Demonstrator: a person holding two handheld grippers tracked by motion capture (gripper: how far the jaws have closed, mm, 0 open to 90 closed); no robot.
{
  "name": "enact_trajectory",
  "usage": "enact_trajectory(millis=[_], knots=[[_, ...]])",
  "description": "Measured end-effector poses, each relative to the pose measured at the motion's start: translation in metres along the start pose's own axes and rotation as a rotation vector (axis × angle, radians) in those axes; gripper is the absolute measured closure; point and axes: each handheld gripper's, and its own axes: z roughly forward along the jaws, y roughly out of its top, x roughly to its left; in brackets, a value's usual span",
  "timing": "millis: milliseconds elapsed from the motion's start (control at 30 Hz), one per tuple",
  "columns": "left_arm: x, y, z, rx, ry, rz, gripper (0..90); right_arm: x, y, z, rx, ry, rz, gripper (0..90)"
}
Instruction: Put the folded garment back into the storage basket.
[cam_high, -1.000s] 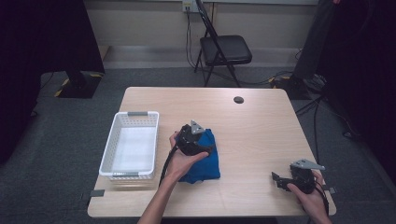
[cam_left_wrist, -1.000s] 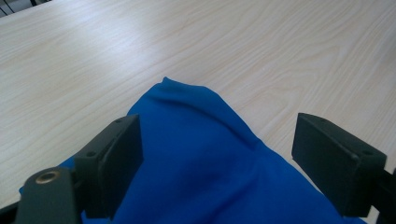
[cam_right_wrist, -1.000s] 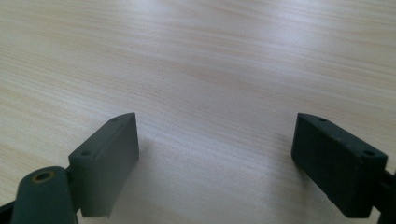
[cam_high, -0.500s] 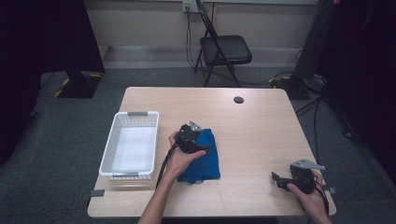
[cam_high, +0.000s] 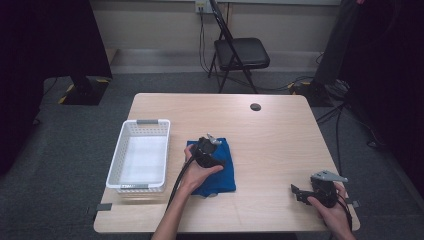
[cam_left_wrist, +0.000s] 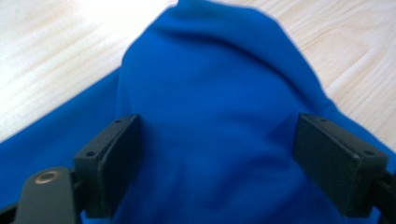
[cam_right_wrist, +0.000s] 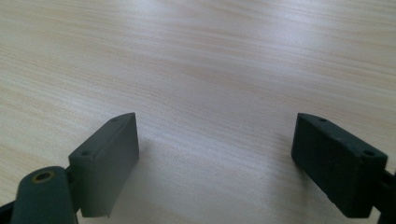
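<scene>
My left gripper (cam_high: 212, 140) sits low over the blue cloth (cam_high: 221, 172) at the middle of the high view, its 2 jaws spread wide so they can straddle a raised fold. In the left gripper view the cloth (cam_left_wrist: 219, 116) bulges up between the jaws and neither one presses it, so nothing is pinched yet. I judge the next step is to close on that hump. The white basket (cam_high: 128, 134) stands just left of the cloth, open side up, handy as a drop spot. My right gripper (cam_high: 296, 192) rests at the lower right of the table (cam_high: 280, 135), jaws apart over bare wood, kept out of the way.
</scene>
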Motion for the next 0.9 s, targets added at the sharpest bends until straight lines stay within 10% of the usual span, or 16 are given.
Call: enact_trajectory(millis=[200, 333, 467, 900], knots=[[0.0023, -0.0041, 0.0024, -0.014, -0.003, -0.016, 14.6, 0.0, 0.0, 0.0, 0.0, 0.0, 0.0, 13.9], [0.0003, -0.0045, 0.0038, -0.005, 0.071, -0.016, 7.7, 0.0, 0.0, 0.0, 0.0, 0.0, 0.0, 13.9], [0.0038, -0.0067, 0.0062, -0.009, 0.058, -0.065, 1.2, 0.0, 0.0, 0.0, 0.0, 0.0, 0.0, 13.9], [0.0025, -0.0095, 0.0026, -0.034, 0.023, -0.045, 10.4, 0.0, -0.0001, 0.0, 0.0, 0.0, 0.0, 13.9]])
